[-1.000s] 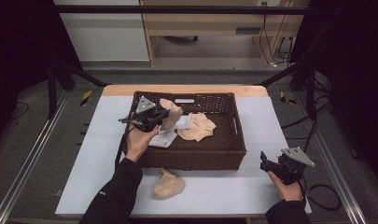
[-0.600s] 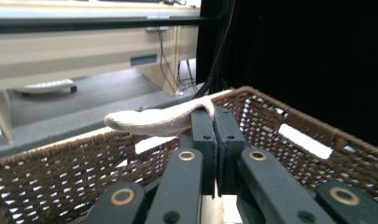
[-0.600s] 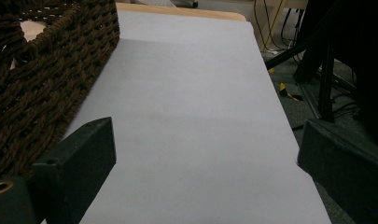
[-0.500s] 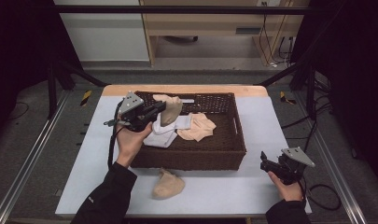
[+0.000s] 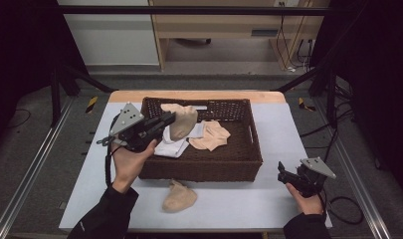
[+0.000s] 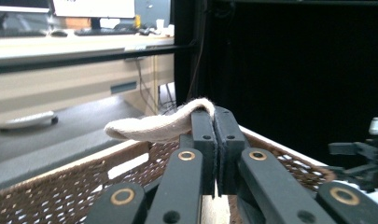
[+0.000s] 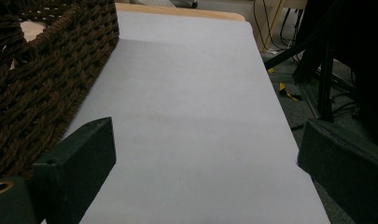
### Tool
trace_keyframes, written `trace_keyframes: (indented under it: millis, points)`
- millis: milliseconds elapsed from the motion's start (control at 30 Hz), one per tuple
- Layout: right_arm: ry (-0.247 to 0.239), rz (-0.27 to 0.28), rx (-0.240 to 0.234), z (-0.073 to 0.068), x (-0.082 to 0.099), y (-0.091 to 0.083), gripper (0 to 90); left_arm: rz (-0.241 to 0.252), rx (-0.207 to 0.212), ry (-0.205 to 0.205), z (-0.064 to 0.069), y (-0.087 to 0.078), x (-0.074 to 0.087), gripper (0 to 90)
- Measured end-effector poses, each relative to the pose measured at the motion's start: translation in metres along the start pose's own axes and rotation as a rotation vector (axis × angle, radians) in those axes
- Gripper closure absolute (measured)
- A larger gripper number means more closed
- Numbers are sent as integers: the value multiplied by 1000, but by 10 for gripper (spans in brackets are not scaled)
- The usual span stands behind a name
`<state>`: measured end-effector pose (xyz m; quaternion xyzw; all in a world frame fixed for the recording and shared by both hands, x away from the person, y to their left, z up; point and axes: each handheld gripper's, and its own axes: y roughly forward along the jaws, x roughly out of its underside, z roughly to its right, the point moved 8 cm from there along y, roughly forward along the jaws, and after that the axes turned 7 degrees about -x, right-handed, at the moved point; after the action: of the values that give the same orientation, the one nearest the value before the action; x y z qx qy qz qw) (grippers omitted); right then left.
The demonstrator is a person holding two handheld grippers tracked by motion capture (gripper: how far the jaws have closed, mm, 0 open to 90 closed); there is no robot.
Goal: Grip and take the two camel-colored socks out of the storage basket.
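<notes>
Fingers of left gripper clamped on beige fabric sock, held above dark brown woven wicker basket on pale table, high view. Right gripper rests near table's right front, spread. Left gripper view: jaws pressed together, sock draped leftward. Right gripper view: jaws wide apart, basket at left.

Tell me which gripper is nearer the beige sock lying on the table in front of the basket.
Left. The left gripper is up over the basket, behind the loose sock, shut on another sock. The right gripper sits farther off, near the table's right edge.
</notes>
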<state>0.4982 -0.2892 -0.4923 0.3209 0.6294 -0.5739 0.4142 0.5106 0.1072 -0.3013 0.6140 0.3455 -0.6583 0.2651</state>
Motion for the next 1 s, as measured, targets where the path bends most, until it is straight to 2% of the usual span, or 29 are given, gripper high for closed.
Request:
trace_keyframes:
  millis: [33, 200, 367, 600, 733, 933, 1000]
  points:
    - [1, 0, 1, 0, 0, 0, 47, 8, 14, 17, 7, -8, -4, 880]
    - [3, -1, 1, 0, 0, -1, 47, 20, 39, 31, 20, -20, -9, 880]
    - [2, 1, 2, 0, 0, -1, 47, 20, 66, 38, 33, -30, -7, 880]
    - [1, 0, 4, 1, 1, -1, 47, 6, 94, 51, 47, -47, 8, 880]
    - [1, -2, 5, 1, 1, -1, 48, -1, 133, 46, 57, -59, 21, 880]
    - [3, -2, 6, 1, 1, -2, 47, -16, 166, 43, 69, -65, 38, 880]
    - [3, -3, 5, 1, 1, -2, 48, -37, 181, 41, 74, -66, 48, 880]
